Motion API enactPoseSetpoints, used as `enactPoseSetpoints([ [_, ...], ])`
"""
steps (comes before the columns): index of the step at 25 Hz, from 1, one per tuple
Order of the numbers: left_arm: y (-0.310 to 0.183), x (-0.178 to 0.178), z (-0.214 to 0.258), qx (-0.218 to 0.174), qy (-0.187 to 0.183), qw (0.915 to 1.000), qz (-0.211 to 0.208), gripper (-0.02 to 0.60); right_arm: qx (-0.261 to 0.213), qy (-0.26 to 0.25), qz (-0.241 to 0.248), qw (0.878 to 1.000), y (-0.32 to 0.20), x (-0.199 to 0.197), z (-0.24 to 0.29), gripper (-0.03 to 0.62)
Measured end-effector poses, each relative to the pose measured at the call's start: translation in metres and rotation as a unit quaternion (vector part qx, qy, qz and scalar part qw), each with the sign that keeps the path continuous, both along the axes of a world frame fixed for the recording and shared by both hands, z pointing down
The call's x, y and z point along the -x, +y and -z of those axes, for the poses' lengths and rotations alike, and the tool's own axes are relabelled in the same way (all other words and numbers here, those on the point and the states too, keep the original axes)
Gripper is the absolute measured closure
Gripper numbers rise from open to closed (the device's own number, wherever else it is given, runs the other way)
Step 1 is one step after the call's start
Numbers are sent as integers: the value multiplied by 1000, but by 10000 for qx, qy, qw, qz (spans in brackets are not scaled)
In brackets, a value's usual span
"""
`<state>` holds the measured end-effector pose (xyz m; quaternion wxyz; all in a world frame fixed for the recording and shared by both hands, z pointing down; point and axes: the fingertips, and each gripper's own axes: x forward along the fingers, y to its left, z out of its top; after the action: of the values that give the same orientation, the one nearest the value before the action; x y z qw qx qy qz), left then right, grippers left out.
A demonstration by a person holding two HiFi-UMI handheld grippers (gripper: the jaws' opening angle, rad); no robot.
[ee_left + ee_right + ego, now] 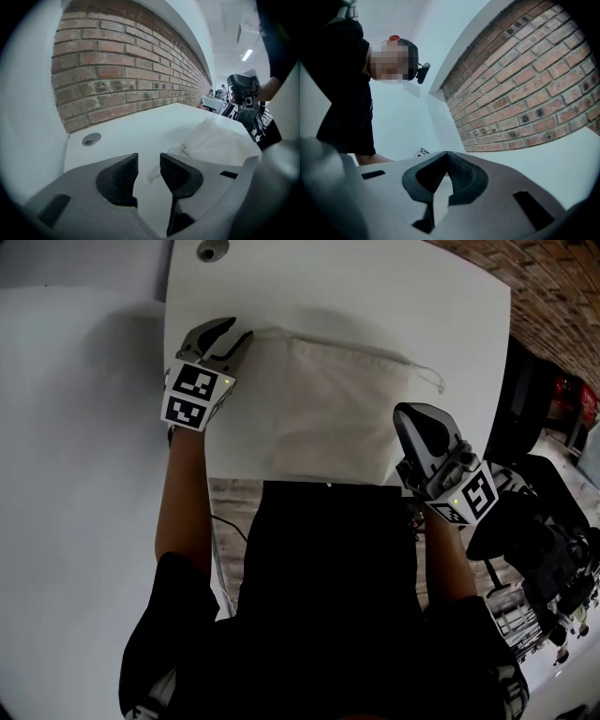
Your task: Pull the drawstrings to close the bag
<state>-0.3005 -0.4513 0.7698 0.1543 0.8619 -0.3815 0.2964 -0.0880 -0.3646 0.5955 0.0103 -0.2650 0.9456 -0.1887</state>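
From the head view, I am seeing the cloth bag (328,409) lying flat on the white table (375,296), with its drawstring (429,377) trailing off the far right corner. The left gripper (234,334) is sitting at the bag's far left corner, and the right gripper (415,418) is hovering near the bag's near right corner, by the table's edge. A round grommet (211,250) is showing at the far end of the table. In the left gripper view, the jaws are standing a little apart, gripping nothing; a cord end (153,172) is lying on the table in the gap between them, and the bag (215,140) is lying just beyond, to the right. A brick wall (126,70) is filling the background. In the right gripper view, the jaws are meeting at their tips with nothing between them, and they are pointing up toward the brick wall (534,93).
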Motion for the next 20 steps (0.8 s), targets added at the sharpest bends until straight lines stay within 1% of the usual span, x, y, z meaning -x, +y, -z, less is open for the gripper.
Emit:
enactPoseSetpoints([
  [4,5,-1,-12,97,-535,9984,-132,442,79,-17,21,10000,-3,8,-7,589],
  [7,11,1,-16,15,-1017,9942,-335,440,149,-37,119,9998,-4,16,-10,589],
  [9,11,-1,-22,13,-1227,9916,-417,439,206,-43,204,9996,-10,16,-14,589],
  [11,7,-4,-31,62,-1342,9900,-434,439,236,-41,266,9994,-19,14,-18,589],
  [14,0,-5,-37,185,-1343,9903,-300,439,264,-57,300,9992,-29,12,-21,589],
  [16,-2,-5,-36,349,-1265,9913,-78,440,312,-65,329,9990,-31,12,-22,589],
  [18,-2,-3,-37,618,-1031,9923,290,440,369,-86,367,9986,-33,13,-24,589],
  [20,-2,0,-38,892,-724,9911,675,440,415,-126,408,9982,-34,15,-26,589],
])
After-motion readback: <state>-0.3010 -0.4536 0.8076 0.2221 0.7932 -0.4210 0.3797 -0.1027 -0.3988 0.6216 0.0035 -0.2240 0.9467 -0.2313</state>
